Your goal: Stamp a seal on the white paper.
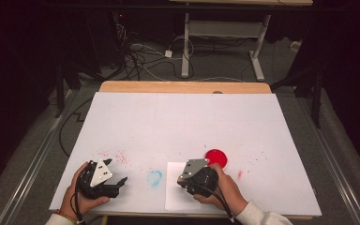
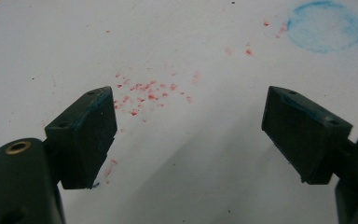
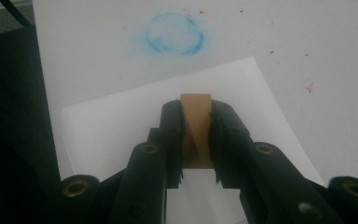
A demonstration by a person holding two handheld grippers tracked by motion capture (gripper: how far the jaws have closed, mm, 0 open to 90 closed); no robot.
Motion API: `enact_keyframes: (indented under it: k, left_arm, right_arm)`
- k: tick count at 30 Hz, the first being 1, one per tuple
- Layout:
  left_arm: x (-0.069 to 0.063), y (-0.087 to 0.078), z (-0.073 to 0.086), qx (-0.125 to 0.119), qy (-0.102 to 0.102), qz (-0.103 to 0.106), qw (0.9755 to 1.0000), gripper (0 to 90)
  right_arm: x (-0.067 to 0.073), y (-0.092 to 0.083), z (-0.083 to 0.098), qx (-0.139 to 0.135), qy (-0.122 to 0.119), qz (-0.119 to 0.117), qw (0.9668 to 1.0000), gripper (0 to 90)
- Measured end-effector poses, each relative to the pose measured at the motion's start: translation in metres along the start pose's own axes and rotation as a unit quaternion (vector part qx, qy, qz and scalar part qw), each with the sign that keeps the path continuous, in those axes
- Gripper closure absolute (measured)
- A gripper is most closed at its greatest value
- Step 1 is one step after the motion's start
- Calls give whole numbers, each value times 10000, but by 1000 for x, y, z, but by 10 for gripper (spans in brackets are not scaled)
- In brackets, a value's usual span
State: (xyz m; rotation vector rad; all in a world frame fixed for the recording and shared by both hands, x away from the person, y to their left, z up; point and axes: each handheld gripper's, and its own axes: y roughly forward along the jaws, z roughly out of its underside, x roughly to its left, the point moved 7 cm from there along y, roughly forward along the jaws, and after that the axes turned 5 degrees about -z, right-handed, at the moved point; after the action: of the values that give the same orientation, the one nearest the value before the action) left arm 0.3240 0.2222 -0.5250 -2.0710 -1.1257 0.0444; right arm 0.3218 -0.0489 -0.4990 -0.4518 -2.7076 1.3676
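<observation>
My right gripper is shut on a small brown wooden block, which stands upright between the jaws. It hangs over a white sheet of paper near the table's front edge. In the high view the right gripper points down at that sheet of paper, with a hand around its body. My left gripper rests at the front left, and its jaws stand wide apart with nothing between them. Under the left gripper lies a scatter of red specks.
A red round disc lies just beyond the right gripper. A blue ring stain marks the white board between the two grippers, left of the paper. Red smudges dot the board at the right. Cables and a desk frame stand beyond the far edge.
</observation>
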Motion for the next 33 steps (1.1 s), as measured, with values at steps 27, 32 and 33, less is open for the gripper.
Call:
enact_keyframes:
  k: [27,32,33]
  left_arm:
    - [-1,0,0,33,46,4,10000,174]
    - [-2,0,0,25,43,18,10000,174]
    - [-2,0,0,27,42,20,10000,174]
  right_arm:
    - [-7,19,11,321,157,0,9994,763]
    - [-8,19,12,308,132,-10,9994,764]
    - [-7,19,12,308,128,0,9994,764]
